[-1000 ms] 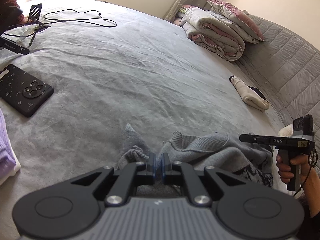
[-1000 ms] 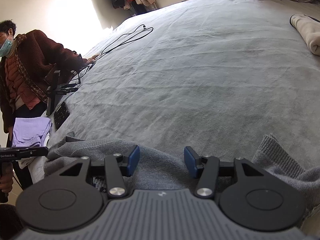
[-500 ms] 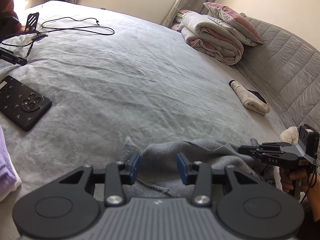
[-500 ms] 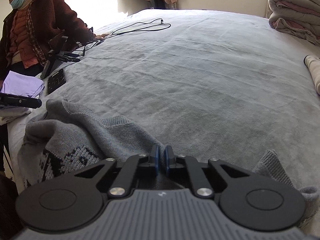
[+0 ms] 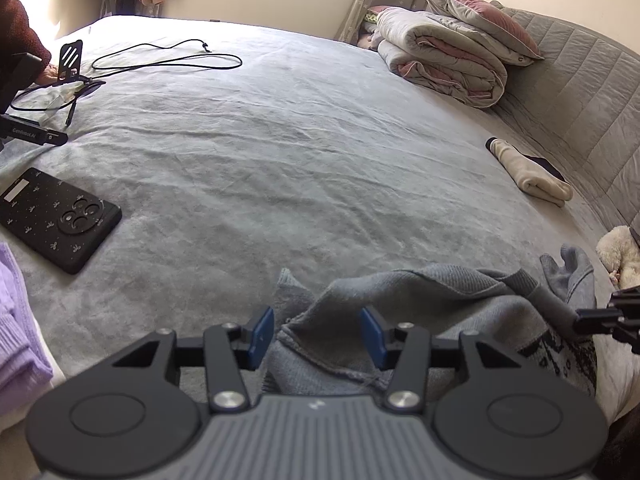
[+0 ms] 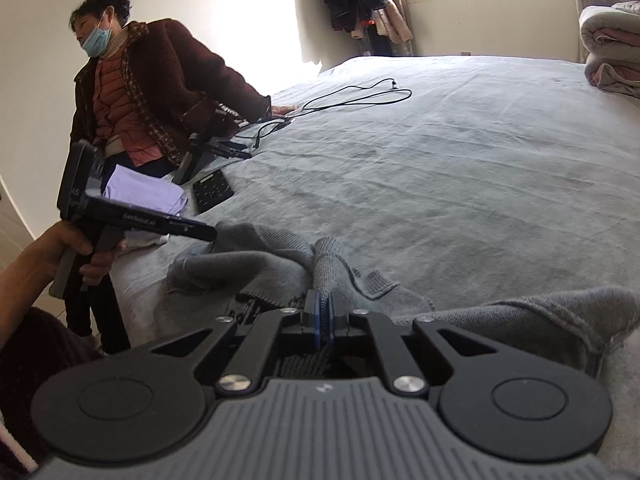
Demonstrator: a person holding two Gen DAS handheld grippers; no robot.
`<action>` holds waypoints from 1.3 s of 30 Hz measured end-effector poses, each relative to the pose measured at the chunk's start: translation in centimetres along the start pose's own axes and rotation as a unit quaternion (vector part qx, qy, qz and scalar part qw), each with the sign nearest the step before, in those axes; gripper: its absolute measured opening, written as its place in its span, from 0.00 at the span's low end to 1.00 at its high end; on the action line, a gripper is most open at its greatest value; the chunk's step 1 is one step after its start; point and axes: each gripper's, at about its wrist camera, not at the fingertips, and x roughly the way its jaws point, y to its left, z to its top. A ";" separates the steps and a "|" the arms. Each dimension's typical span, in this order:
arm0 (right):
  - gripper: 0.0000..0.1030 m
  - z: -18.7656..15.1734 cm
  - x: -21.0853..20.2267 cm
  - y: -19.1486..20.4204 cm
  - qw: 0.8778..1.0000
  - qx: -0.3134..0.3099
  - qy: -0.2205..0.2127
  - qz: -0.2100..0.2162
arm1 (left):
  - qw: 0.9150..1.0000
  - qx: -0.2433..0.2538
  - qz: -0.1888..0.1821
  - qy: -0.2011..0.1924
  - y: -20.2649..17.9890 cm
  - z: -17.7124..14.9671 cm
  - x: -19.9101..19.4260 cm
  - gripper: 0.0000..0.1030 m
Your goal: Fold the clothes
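Observation:
A grey knitted sweater (image 5: 420, 304) with a dark pattern lies crumpled at the near edge of the grey bed. My left gripper (image 5: 318, 334) is open, its blue pads on either side of a raised fold of the knit. In the right wrist view the same sweater (image 6: 256, 268) bunches up in front of my right gripper (image 6: 323, 316), whose blue pads are shut on a pinch of the fabric. The left gripper (image 6: 208, 235) shows there too, held by a hand at the left. The tip of the right tool (image 5: 600, 316) pokes in at the right edge of the left wrist view.
A black phone (image 5: 60, 218) lies left on the bed (image 5: 300, 140), beyond it a black cable (image 5: 168, 58) and a stand. Folded lilac cloth (image 5: 16, 340) sits near left. A rolled cream garment (image 5: 528, 176) and stacked quilts (image 5: 448, 60) lie right. A person (image 6: 148, 92) stands beside the bed.
My left gripper let go of the sweater and opened. My right gripper went from open to shut on the knit and has pulled it up and leftward.

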 end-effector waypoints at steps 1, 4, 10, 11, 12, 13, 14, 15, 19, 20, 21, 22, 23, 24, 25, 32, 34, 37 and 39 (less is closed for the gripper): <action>0.06 -0.4 0.4 0.4 1.000 -0.009 0.010 0.000 | 1.000 0.003 -0.001 0.000 -0.1 0.0 0.1 0.48; 0.06 -1.2 1.6 0.7 0.999 -0.011 0.038 0.001 | 1.000 0.011 -0.003 0.000 -0.6 0.0 0.4 0.47; 0.09 -1.3 2.3 -0.5 0.998 0.035 0.049 0.016 | 1.000 0.011 0.007 0.017 -1.1 -0.1 1.5 0.40; 0.12 -1.1 2.2 -0.7 0.998 0.042 0.046 0.020 | 1.000 0.010 0.010 0.020 -1.2 -0.1 1.7 0.39; 0.13 -0.9 2.0 -0.8 0.998 0.050 0.043 0.023 | 1.000 0.010 0.012 0.021 -1.2 -0.1 1.8 0.38; 0.14 -0.7 1.7 -1.0 0.997 0.057 0.038 0.024 | 1.000 0.010 0.015 0.022 -1.2 -0.2 1.8 0.38; 0.15 -0.4 1.4 -1.2 0.997 0.064 0.030 0.023 | 1.000 0.009 0.014 0.022 -1.2 -0.1 1.8 0.37; 0.19 -0.1 1.1 -1.4 0.997 0.072 0.021 0.022 | 1.000 0.008 0.014 0.022 -1.1 -0.1 1.8 0.36; 0.42 1.0 0.2 -2.5 0.996 0.091 -0.018 -0.002 | 1.000 0.001 0.014 0.022 -0.8 -0.1 1.7 0.34; 0.42 1.2 0.1 -2.9 0.995 0.096 -0.023 -0.011 | 1.000 -0.001 0.014 0.021 -0.7 -0.1 1.7 0.33; 0.42 1.4 0.1 -3.3 0.994 0.102 -0.026 -0.020 | 1.000 -0.003 0.014 0.021 -0.7 -0.1 1.6 0.33; 0.42 1.6 0.1 -3.7 0.993 0.108 -0.030 -0.029 | 1.000 -0.004 0.014 0.021 -0.6 -0.1 1.6 0.32; 0.42 1.7 0.2 -4.1 0.993 0.111 -0.030 -0.040 | 1.000 -0.006 0.014 0.020 -0.5 -0.1 1.6 0.31; 0.42 1.8 0.3 -4.5 0.992 0.113 -0.029 -0.051 | 1.000 -0.007 0.015 0.019 -0.4 -0.1 1.5 0.31; 0.42 1.8 0.6 -5.0 0.991 0.115 -0.023 -0.063 | 1.000 -0.009 0.016 0.018 -0.3 -0.1 1.5 0.31; 0.42 0.8 3.4 -5.9 0.988 0.096 0.039 -0.114 | 1.000 -0.011 0.015 0.022 0.2 -0.1 1.8 0.31; 0.42 0.4 4.1 -5.5 0.988 0.080 0.056 -0.121 | 1.000 -0.004 0.016 0.026 0.0 -0.1 2.0 0.31; 0.43 -0.1 5.0 -5.0 0.987 0.058 0.074 -0.131 | 0.999 0.000 0.016 0.028 -0.1 -0.1 2.1 0.28; 0.25 0.0 5.1 -4.7 0.987 0.048 0.075 -0.132 | 1.000 -0.001 0.015 0.024 -0.2 0.0 1.9 0.20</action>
